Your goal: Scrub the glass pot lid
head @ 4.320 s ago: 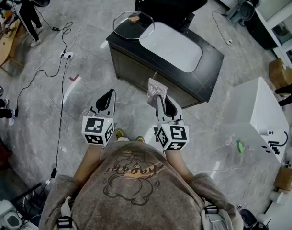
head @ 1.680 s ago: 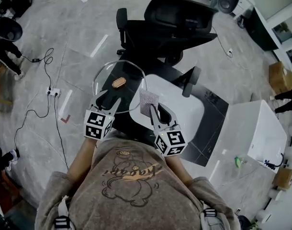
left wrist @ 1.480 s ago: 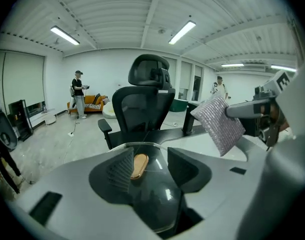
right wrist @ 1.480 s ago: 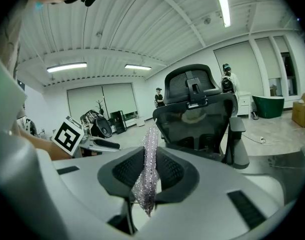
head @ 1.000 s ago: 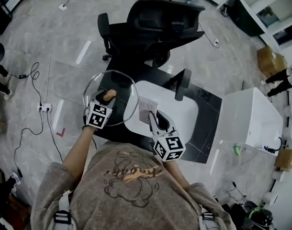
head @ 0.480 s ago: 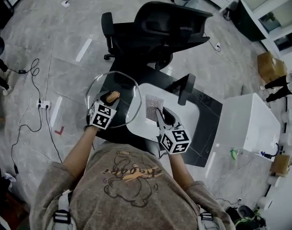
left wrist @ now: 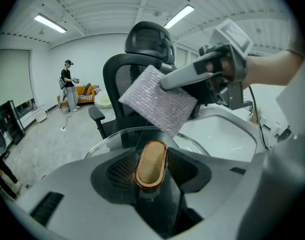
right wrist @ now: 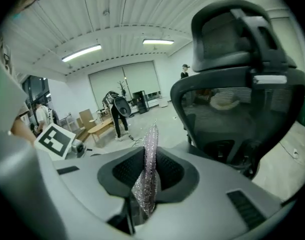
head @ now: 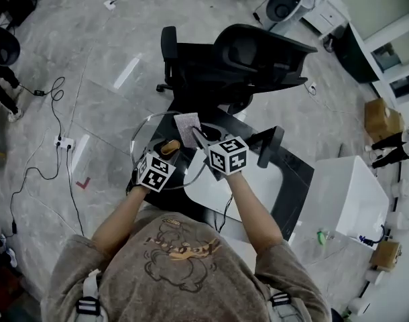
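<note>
The left gripper [head: 163,156] is clamped on the wooden knob [left wrist: 151,163] of the one glass pot lid [head: 149,133], holding it above the edge of the dark table [head: 295,170]. The right gripper [head: 195,135] pinches the single silvery scrubbing cloth [head: 188,127] over the lid's far side; whether cloth meets glass cannot be told. Scrubbing looks about to start: the next move likely calls for pressing the cloth onto the glass while the knob grip stays firm. Two grippers, one office chair [head: 251,59] behind
</note>
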A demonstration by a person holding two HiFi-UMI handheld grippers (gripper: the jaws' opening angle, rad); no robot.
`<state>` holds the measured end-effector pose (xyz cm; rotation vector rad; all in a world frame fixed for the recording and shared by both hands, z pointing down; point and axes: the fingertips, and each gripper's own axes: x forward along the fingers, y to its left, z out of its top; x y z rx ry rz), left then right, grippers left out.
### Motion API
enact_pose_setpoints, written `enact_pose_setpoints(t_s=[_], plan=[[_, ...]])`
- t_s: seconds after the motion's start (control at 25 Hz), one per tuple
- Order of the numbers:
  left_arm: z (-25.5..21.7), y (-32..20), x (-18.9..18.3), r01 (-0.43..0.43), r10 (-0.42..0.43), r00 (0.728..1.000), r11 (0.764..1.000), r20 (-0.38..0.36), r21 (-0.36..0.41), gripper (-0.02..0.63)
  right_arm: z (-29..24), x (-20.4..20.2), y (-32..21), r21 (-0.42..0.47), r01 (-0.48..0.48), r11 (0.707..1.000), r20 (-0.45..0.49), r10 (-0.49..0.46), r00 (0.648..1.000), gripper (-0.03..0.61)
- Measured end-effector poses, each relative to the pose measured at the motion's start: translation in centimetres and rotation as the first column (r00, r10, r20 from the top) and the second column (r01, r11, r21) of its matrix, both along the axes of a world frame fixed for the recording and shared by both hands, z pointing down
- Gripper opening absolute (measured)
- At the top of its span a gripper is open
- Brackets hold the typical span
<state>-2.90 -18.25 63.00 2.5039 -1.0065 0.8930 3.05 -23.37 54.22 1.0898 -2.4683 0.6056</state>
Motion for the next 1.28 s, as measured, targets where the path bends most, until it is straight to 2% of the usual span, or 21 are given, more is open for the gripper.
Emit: enact_pose_setpoints(t_s=[0.16,0.32,0.48,0.64,0.76,0.84,0.96,1.08,1.28], plan=[[-0.1,-0.1,0.1,0.015,-0.015,1.000,1.000,-0.014,0.013,0.209,2.1,-4.9,-3.2,-0.061,0.150,0.987,-0.042,-0.153,0.987,0.086],[-0.1,0.1,-0.1,0.026,-0.026,0.999,1.000,-0.025,0.015,0.209,4.5,-9.5,-4.3,-0.137,0.262,0.955,-0.057,-0.271,0.961,0.086],[-0.3,-0.1,0.0,0.034,-0.033,0.999,0.999,-0.033,0.026,0.209,6.4,-13.9,-3.2,-0.188,0.427,0.884,-0.041,-0.442,0.896,0.086],[-0.3,-0.1,0.0,0.046,-0.045,0.998,0.998,-0.033,0.030,0.209,7.8,-16.1,-2.0,-0.226,0.552,0.803,-0.103,-0.583,0.806,0.086],[-0.2,-0.1,0.0,0.052,-0.052,0.998,0.998,-0.032,0.026,0.209,8.6,-17.2,-1.0,-0.242,0.629,0.739,-0.154,-0.669,0.727,0.086],[-0.3,-0.1,0.0,0.054,-0.053,0.998,0.998,-0.038,0.026,0.209,9.0,-17.8,-0.6,-0.255,0.653,0.714,-0.147,-0.695,0.703,0.084],[-0.4,0.0,-0.1,0.060,-0.059,0.997,0.998,-0.042,0.027,0.209,9.3,-18.5,-0.4,-0.268,0.656,0.706,-0.124,-0.700,0.703,0.084],[-0.3,0.0,-0.2,0.059,-0.058,0.998,0.998,-0.029,0.029,0.209,9.9,-18.4,-0.7,-0.267,0.657,0.705,-0.140,-0.702,0.698,0.084],[-0.4,-0.1,-0.1,0.048,-0.048,0.999,0.998,-0.014,0.030,0.209,10.8,-17.5,-1.2,-0.287,0.626,0.725,-0.161,-0.681,0.715,0.084]])
